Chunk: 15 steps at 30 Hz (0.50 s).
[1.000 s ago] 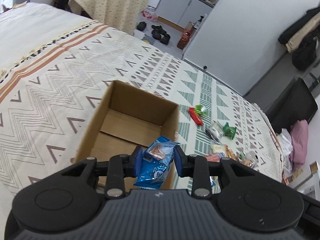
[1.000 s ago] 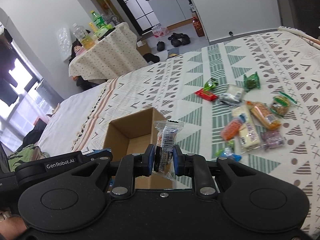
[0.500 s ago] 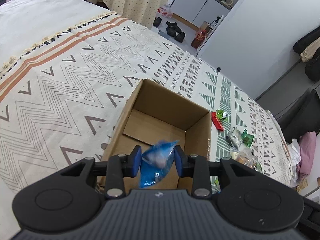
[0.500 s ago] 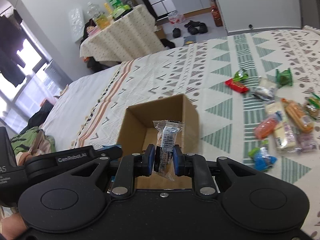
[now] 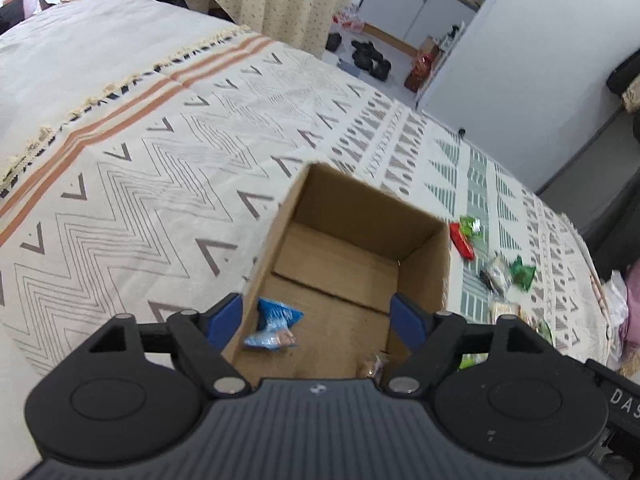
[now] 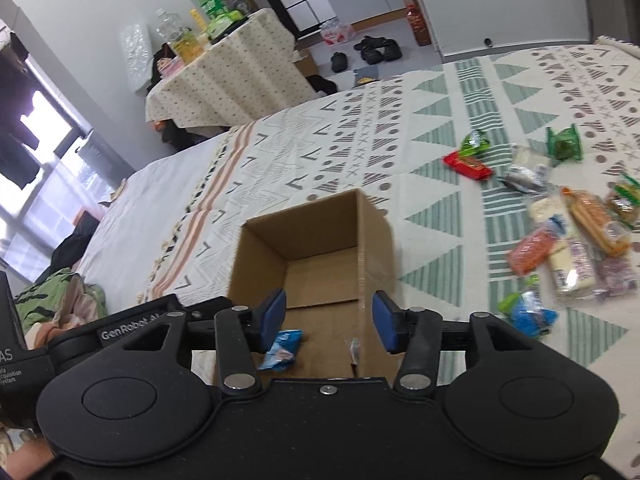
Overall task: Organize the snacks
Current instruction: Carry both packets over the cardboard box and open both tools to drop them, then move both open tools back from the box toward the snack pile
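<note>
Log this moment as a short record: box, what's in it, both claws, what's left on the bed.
box: open cardboard box on the patterned bedspread
contents: blue snack packet on the box floor; a second small packet near the right wall
left claw: jaws just opened, nothing between them
right claw: jaws just opened, nothing between them
remaining: loose snack pile on the bedspread beside the box

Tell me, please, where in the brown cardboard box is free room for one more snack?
The far half of the brown cardboard box floor is bare, bordered by its far walls. The near half is busier: a blue crinkled snack packet lies near the left wall and a clear-wrapped snack near the right wall.
</note>
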Tool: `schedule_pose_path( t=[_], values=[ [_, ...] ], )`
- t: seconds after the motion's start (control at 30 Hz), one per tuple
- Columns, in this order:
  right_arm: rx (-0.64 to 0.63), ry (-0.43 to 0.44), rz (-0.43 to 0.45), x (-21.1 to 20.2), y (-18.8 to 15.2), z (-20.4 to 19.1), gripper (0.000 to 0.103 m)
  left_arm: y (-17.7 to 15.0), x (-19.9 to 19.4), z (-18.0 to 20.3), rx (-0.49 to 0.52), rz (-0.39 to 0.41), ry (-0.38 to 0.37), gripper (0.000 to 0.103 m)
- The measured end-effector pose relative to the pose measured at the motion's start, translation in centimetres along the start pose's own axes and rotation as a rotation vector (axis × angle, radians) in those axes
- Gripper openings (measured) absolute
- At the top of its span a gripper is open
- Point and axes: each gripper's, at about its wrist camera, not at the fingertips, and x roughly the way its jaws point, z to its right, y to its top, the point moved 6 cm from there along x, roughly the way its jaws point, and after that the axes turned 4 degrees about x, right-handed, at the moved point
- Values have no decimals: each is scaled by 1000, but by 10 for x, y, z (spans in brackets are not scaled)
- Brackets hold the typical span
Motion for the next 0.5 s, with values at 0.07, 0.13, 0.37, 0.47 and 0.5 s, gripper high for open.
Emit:
schedule_pose_path(
  t=[0.07, 0.13, 0.37, 0.47, 0.5],
  values=[
    [4, -21, 8, -7, -1, 9, 54, -5, -1, 7, 16, -21, -2, 84],
    [14, -43, 15, -14, -1, 20, 56, -10, -2, 14, 34, -32, 4, 84],
    [29, -67, 45, -44, -5, 46, 69, -24, -9, 44, 93, -35, 0, 89],
    [4, -75, 76, -58, -3, 51, 79, -30, -13, 60, 132, -32, 9, 91],
    [1, -77, 83, -62, -1, 53, 81, -32, -14, 65, 146, -34, 14, 91]
  ],
)
